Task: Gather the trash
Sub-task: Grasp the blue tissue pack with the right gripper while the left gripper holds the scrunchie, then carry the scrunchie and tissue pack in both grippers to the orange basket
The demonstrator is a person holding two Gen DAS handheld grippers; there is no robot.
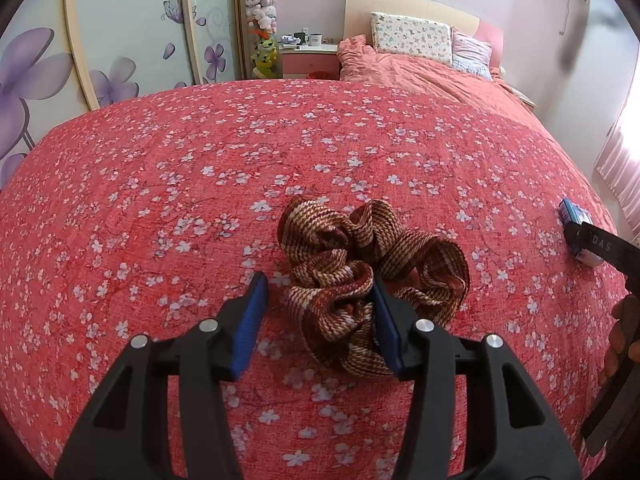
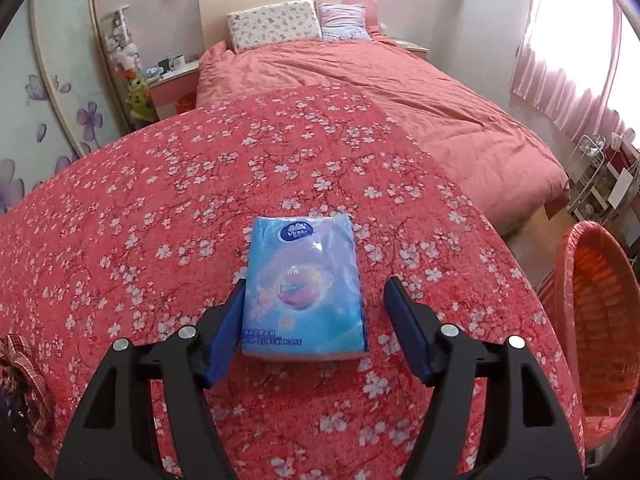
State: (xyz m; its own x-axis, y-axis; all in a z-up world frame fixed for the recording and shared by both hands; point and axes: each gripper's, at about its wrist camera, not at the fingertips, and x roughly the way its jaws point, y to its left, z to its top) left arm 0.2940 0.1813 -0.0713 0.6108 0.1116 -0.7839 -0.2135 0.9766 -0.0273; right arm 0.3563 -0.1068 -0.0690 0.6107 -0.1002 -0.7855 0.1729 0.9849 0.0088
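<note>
A brown and cream striped scrunchie (image 1: 368, 276) lies on the red flowered cloth (image 1: 200, 200). My left gripper (image 1: 320, 292) is open around its near part, the right pad touching the fabric. A blue tissue pack (image 2: 302, 284) lies flat on the same cloth. My right gripper (image 2: 316, 296) is open with the pack between its fingers, the left pad against the pack's edge. The pack also shows at the right edge of the left wrist view (image 1: 576, 228). The scrunchie shows at the left edge of the right wrist view (image 2: 24, 376).
An orange plastic basket (image 2: 600, 320) stands on the floor to the right of the table. Beyond the table is a bed with a pink quilt (image 2: 360, 92), pillows and a bedside table (image 1: 308, 56). A wardrobe with purple flowers (image 1: 60, 60) is on the left.
</note>
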